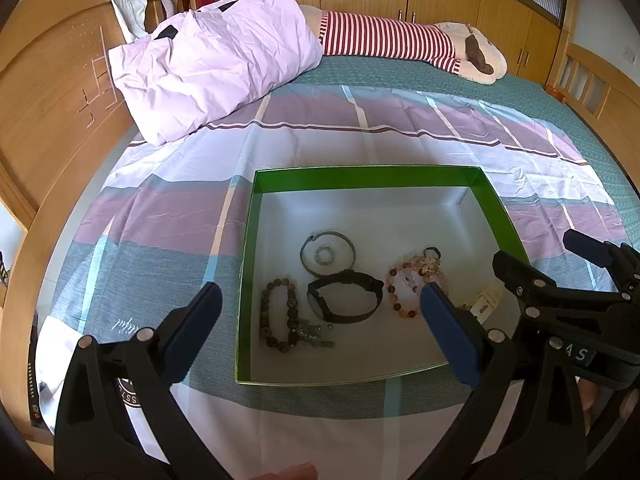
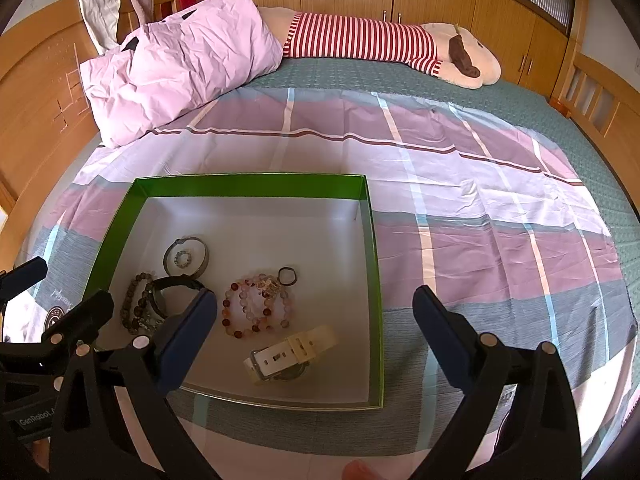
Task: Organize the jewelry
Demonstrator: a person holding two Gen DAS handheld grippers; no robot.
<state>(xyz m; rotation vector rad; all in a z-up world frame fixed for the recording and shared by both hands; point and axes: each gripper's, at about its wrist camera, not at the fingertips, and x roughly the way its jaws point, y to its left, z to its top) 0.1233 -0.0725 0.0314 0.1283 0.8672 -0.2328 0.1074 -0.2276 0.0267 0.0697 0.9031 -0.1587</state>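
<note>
A shallow green box point(image 1: 360, 176) with a white floor lies on the bed, and the right wrist view shows the box point(image 2: 248, 184) too. Inside lie a metal bangle point(image 1: 306, 264), a black watch point(image 1: 360, 278), a brown bead bracelet point(image 1: 265, 312), pink bead bracelets point(image 2: 226, 304), a white watch point(image 2: 292, 354) and a small dark ring point(image 2: 280, 276). My left gripper point(image 1: 320, 289) is open above the box's near left part, holding nothing. My right gripper point(image 2: 315, 294) is open over the box's near right edge, also holding nothing.
The box rests on a plaid purple, white and grey sheet point(image 2: 460, 200). A pink pillow point(image 1: 208, 60) and a plush toy in a red striped shirt point(image 1: 400, 38) lie at the far side. A wooden headboard point(image 1: 48, 100) stands on the left, with cabinets behind.
</note>
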